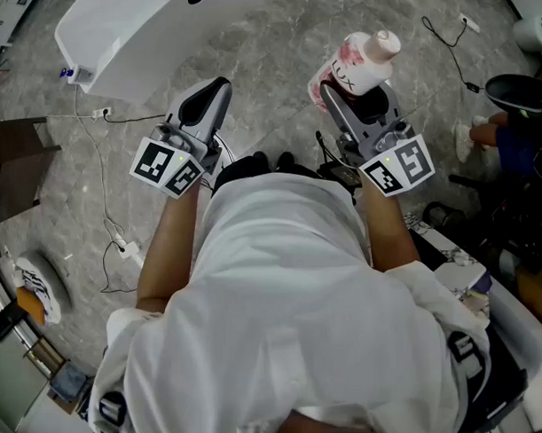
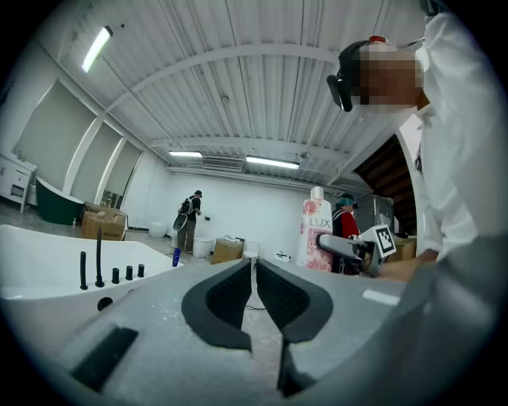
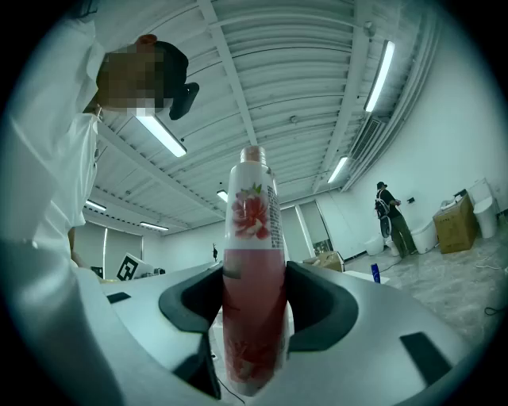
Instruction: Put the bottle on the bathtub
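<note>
The white bathtub [image 1: 114, 35] lies across open grey floor at the far left of the head view, ahead of the person [image 1: 283, 299] in a white shirt and to their left. Its flat rim, carrying a row of black fittings [image 2: 98, 258], shows low at the left of the left gripper view. The pink bottle [image 3: 254, 262] is in the air, not on any surface. The right tongs [image 1: 338, 92] are clenched on its lower body, with the long axis upright, the cap on top and most of the bottle standing clear above the pads. From that grip the tub is forward and well off to the left, so the carry probably has to cross in front of the body. The left tongs [image 2: 254, 270] are nearer the tub but are pressed together on nothing. The floor between looks free for walking, apart from a thin cable [image 1: 127, 251] trailing at the left. The bare rim beside the fittings looks like the place to land it.
</note>
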Motion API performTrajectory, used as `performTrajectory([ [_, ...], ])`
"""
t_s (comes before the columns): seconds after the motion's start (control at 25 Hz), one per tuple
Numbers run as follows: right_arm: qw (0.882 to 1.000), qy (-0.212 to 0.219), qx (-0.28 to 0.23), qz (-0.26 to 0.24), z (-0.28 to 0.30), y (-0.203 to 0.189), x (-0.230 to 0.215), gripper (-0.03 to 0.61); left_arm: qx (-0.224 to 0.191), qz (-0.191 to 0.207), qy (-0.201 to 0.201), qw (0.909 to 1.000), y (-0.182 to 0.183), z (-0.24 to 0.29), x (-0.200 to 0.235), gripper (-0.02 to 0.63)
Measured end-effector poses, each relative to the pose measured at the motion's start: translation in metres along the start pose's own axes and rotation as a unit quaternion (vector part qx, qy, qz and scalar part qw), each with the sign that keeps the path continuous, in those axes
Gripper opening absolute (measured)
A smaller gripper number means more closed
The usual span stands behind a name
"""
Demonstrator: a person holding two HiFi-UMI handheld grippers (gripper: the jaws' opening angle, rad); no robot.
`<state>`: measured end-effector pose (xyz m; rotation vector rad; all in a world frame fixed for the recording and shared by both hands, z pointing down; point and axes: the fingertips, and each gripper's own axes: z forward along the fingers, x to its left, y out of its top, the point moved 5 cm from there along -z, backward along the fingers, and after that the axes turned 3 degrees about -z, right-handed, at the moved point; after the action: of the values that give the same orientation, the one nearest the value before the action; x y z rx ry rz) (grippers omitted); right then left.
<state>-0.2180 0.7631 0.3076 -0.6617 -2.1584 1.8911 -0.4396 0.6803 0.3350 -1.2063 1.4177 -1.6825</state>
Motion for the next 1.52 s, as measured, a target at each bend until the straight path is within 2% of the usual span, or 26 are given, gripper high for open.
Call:
performTrajectory([
  [0.24, 1.000, -0.010, -0.001, 0.010, -0.004, 0.001, -0.002, 0.227, -0.002, -0.022, -0.004, 0.9997, 0.001, 0.004, 0.000, 0.026],
  [0.52, 0.998, -0.001, -0.005, 0.060, -0.016, -0.007, -0.004, 0.227, 0.007, -0.027, -0.011, 0.9995, -0.005, 0.011, -0.011, 0.026],
  [0.72, 0.997, -0.003, 0.000, 0.074, -0.020, -0.014, -0.004, 0.227, 0.018, -0.024, -0.017, 0.9994, -0.009, 0.010, -0.020, 0.025],
  [0.92, 0.997, -0.012, 0.004, 0.079, -0.024, -0.015, -0.009, 0.227, 0.027, -0.030, -0.012, 0.9991, -0.012, 0.010, -0.021, 0.025],
  [1.28, 0.996, -0.022, 0.007, 0.090, -0.027, -0.016, -0.025, 0.227, 0.042, -0.017, -0.041, 0.9981, -0.012, 0.032, -0.024, 0.025],
  [1.52, 0.998, -0.028, 0.017, 0.057, -0.025, -0.013, -0.039, 0.227, 0.043, -0.018, -0.055, 0.9974, -0.012, 0.059, -0.018, 0.025],
])
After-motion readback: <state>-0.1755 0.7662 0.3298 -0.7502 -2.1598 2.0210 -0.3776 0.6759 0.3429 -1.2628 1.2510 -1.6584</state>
